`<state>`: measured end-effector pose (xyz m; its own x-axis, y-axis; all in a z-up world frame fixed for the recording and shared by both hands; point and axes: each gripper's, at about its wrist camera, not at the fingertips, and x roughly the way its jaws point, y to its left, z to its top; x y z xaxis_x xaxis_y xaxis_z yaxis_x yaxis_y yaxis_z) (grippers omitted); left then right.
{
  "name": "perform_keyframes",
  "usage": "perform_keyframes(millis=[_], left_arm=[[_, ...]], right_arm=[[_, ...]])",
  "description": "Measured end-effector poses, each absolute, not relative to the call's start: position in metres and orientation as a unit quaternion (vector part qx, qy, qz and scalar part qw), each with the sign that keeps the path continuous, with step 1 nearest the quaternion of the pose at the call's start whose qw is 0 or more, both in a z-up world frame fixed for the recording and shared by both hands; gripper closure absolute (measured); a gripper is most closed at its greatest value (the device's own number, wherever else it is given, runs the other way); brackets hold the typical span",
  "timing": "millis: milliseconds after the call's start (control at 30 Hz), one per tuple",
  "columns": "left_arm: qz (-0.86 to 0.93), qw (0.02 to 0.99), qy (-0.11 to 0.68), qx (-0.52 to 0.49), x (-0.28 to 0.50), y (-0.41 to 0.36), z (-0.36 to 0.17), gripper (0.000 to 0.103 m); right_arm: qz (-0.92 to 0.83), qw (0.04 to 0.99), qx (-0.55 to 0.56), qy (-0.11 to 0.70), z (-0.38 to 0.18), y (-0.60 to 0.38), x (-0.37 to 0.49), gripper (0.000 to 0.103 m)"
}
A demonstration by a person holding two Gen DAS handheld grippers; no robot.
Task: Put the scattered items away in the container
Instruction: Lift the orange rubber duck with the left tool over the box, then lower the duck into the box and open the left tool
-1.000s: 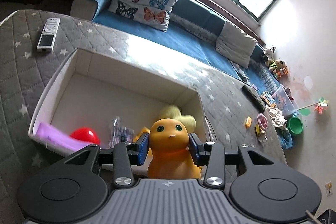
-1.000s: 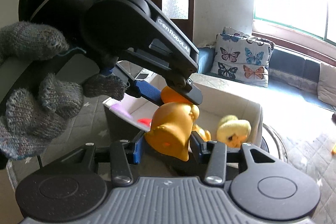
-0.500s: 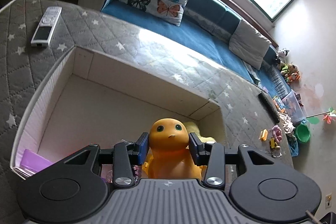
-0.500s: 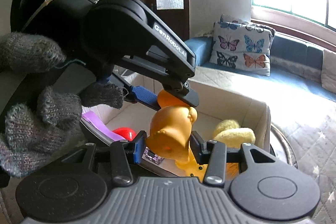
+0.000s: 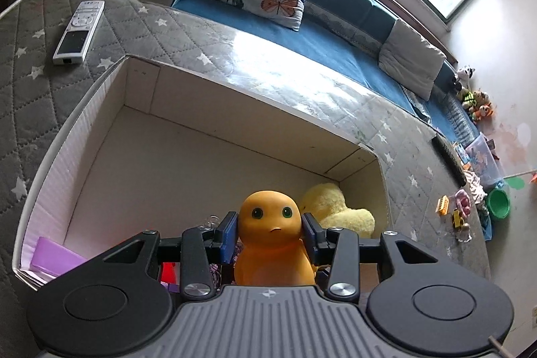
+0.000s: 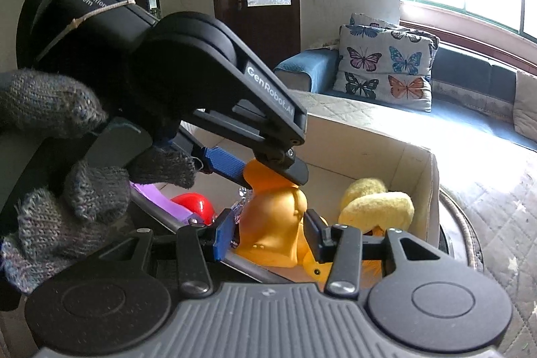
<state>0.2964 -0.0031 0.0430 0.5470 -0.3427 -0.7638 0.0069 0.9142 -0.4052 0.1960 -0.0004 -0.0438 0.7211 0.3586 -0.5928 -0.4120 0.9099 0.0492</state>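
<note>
Your left gripper [image 5: 270, 235] is clamped on the head of the orange rubber duck-like toy [image 5: 268, 244], blue pads pressing both sides just below the eyes — a high grip, likely so the body hangs free and clears the wall going in. You're holding the toy over the near end of the open white cardboard box [image 5: 141, 79], above the clutter already there: a yellow plush toy [image 5: 339, 207] tucked in the far right corner, a red ball [image 6: 193, 205], a purple flat piece [image 5: 53, 255] leaning on the left wall. From the right wrist view your right gripper [image 6: 268, 235] sits low at the box edge with jaws spread either side of the orange toy's body but not touching it — empty, looks like it's just standing by. Far end of the box floor is bare, so room to drop. A white remote control [image 5: 79, 32] lies on the grey star-quilted cover [image 5: 188, 29] outside the box, well apart — probably a later pick. Release looks like the next move.
</note>
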Motion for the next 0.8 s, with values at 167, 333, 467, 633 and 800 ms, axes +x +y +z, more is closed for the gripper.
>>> perform_keyframes(millis=[167, 333, 467, 633, 800], left_arm=[[-0.102, 0.864, 0.462, -0.172, 0.293, -0.004, 0.046, 0.059], [-0.100, 0.870, 0.455, -0.159, 0.286, -0.005, 0.051, 0.059], [-0.101, 0.876, 0.447, -0.153, 0.281, -0.006, 0.054, 0.059], [-0.101, 0.887, 0.428, -0.137, 0.274, -0.007, 0.061, 0.059], [-0.098, 0.892, 0.419, -0.141, 0.266, -0.001, 0.065, 0.059]], right_arm=[[0.205, 0.928, -0.042, 0.307, -0.043, -0.001, 0.191, 0.052], [0.196, 0.932, -0.045, 0.301, -0.040, -0.003, 0.184, 0.041], [0.197, 0.933, -0.044, 0.298, -0.038, -0.004, 0.177, 0.029], [0.198, 0.933, -0.046, 0.297, -0.039, -0.002, 0.170, 0.023], [0.195, 0.936, -0.046, 0.290, -0.034, -0.003, 0.164, 0.017]])
